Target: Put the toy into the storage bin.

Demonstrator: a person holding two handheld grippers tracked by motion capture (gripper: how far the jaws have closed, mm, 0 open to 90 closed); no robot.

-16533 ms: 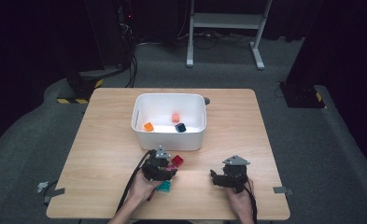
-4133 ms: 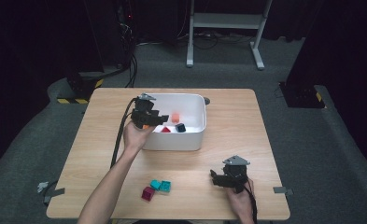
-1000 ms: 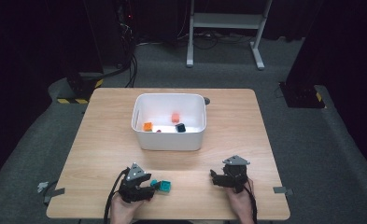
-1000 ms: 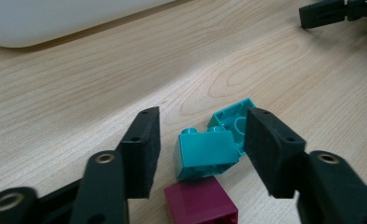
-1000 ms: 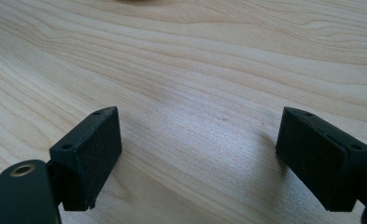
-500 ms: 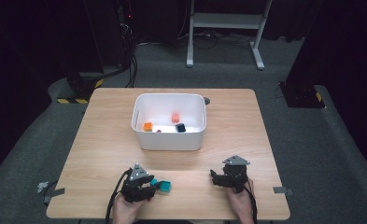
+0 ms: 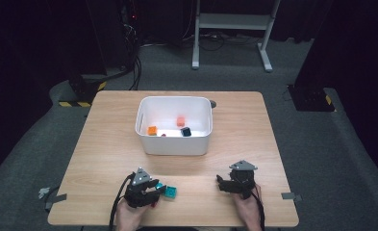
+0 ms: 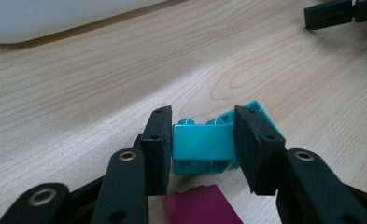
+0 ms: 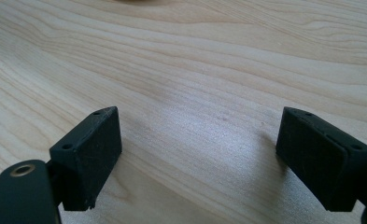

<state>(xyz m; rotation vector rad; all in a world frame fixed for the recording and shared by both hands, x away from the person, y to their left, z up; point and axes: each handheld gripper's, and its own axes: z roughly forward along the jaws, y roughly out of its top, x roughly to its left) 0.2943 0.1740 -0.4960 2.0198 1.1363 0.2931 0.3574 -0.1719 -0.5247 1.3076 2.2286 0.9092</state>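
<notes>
On the wooden counter (image 7: 105, 144) stands a white rectangular tub (image 7: 174, 143), open at the top, near the middle and toward the far edge. Inside it lie an orange brick (image 7: 152, 130) near its left wall, a second orange-red brick (image 7: 180, 121) farther back, a black brick (image 7: 185, 131) just beside that one, and a small red piece (image 7: 163, 135) too small to tell more of. In the left gripper view the tub's rounded wall (image 8: 55, 18) shows at the top.

Near the front edge of the counter the left hand-held gripper (image 8: 202, 144) has a teal toy brick (image 8: 202, 148) between its two black jaws. Both pads touch the brick's sides, so it is clamped; the jaws have just been closing onto it and now stand partly closed. The brick sits on the counter with its studs toward the far side. A magenta brick (image 8: 201, 205) lies directly below the jaws, close to the teal one. In the high view the teal brick (image 7: 170, 192) shows just to the right of that gripper (image 7: 154, 191).

The right hand-held gripper (image 9: 200, 158) rests low over bare wood, well apart from the bricks, its jaws spread wide with nothing between them. In the high view it (image 7: 223, 183) sits at the front right of the counter, in the person's right hand (image 7: 246, 209).
</notes>
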